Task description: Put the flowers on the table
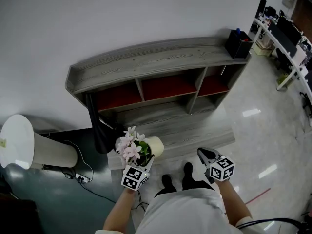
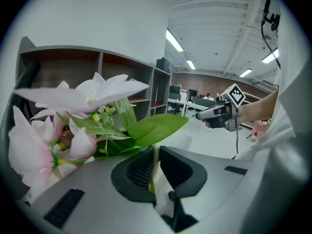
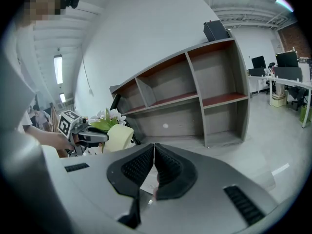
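Observation:
A cream pot [image 1: 154,145] of pink and white flowers [image 1: 129,146] hangs tilted at the end of my left gripper [image 1: 145,160], which is shut on the pot's rim. In the left gripper view the thin cream rim [image 2: 155,172] is pinched between the jaws, with petals and green leaves [image 2: 151,129] crowding the left side. My right gripper [image 1: 204,154] is held to the right of it, shut on nothing; its own view shows the jaws [image 3: 153,152] pressed together. A grey wooden shelf unit [image 1: 161,56] with red inner shelves stands ahead against the wall.
A black box [image 1: 239,43] sits on the unit's right end. A white round stand [image 1: 18,143] is at the left, with a power strip and cables [image 1: 80,178] on the floor. A black object [image 1: 100,130] leans by the unit. Desks with monitors [image 1: 287,35] line the far right.

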The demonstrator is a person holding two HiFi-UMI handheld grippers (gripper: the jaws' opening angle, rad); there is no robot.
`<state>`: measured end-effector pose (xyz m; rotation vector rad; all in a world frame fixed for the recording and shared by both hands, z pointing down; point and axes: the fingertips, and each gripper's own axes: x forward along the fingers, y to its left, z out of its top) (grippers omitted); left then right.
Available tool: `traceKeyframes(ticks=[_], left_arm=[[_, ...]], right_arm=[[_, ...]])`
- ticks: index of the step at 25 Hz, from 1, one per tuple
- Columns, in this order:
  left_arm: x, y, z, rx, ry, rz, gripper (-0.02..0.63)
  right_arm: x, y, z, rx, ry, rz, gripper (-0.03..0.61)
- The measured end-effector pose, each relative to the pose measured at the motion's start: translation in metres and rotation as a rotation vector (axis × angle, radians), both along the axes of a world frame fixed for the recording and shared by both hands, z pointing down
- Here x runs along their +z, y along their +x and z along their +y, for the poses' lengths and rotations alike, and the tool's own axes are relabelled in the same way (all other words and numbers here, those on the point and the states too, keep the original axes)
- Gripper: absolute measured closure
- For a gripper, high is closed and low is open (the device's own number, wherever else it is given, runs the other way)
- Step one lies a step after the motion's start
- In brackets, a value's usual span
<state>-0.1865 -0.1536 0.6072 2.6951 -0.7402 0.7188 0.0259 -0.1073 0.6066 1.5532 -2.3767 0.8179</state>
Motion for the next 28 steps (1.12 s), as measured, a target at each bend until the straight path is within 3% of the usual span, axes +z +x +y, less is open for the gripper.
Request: traceKeyframes(ticks=[14,28], left_arm=[[0.013,0.054,-0.041,-0.086,-0.021,-0.055,0.563],[0.044,0.126,-0.085,-0.048,-0.008,-0.194,0.563]], right_arm=[[0.005,0.053,-0.056,-0.102,-0.010,-0.027,0.560],[0.020,0.104,-0.092,-0.167,-0.038,-0.059,0.560]])
